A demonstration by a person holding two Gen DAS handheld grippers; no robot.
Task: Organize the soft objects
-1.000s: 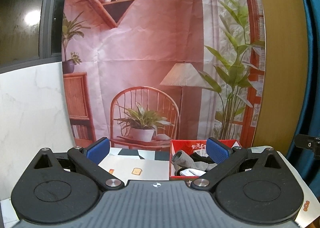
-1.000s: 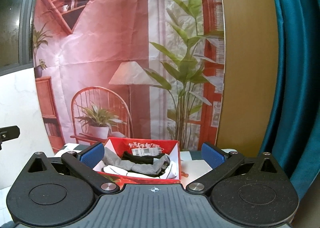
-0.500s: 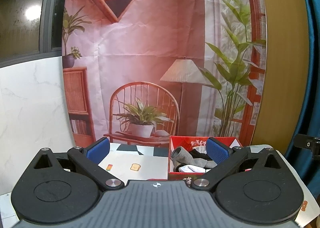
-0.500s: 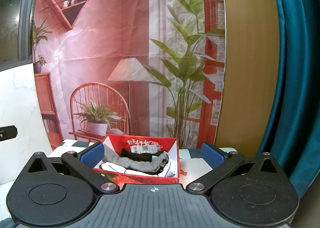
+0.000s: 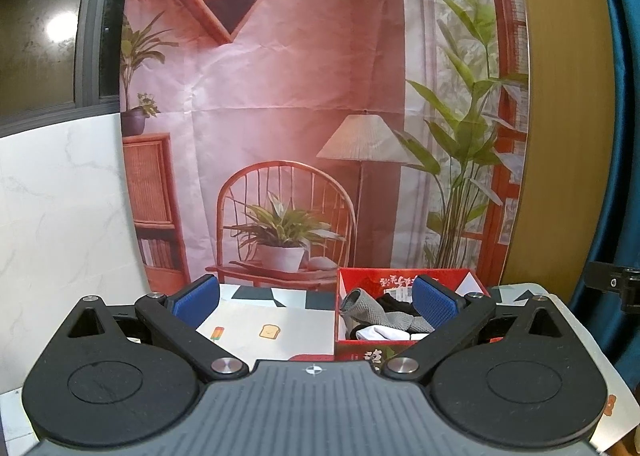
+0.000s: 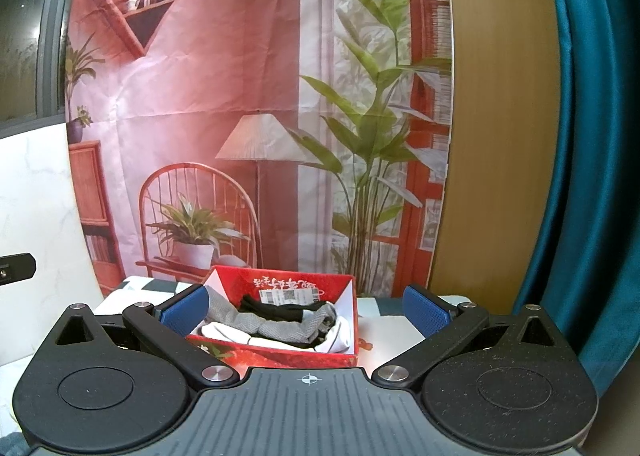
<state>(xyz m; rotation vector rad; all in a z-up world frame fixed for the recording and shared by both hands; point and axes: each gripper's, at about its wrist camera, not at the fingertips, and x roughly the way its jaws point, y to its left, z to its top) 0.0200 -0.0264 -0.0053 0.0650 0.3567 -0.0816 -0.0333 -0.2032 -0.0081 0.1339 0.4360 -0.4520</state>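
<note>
- We see a table [image 5: 304, 326] carrying a red box [image 6: 344, 288] near its back edge.
- Grey, black and white socks [image 6: 280, 326] lie heaped inside it.
- Our left gripper [image 5: 316, 298] and right gripper [image 6: 306, 306] hover spread wide, empty (approach from above, we judge, pinching one sock only).

Printed backdrop [image 5: 304, 103], marble wall [image 5: 60, 207], teal curtain [image 6: 580, 135].

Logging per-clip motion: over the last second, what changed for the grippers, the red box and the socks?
Both views tilted slightly: the red box sits lower in frame and shows more front wall. The left gripper and right gripper stayed open and empty; the socks stayed inside.
</note>
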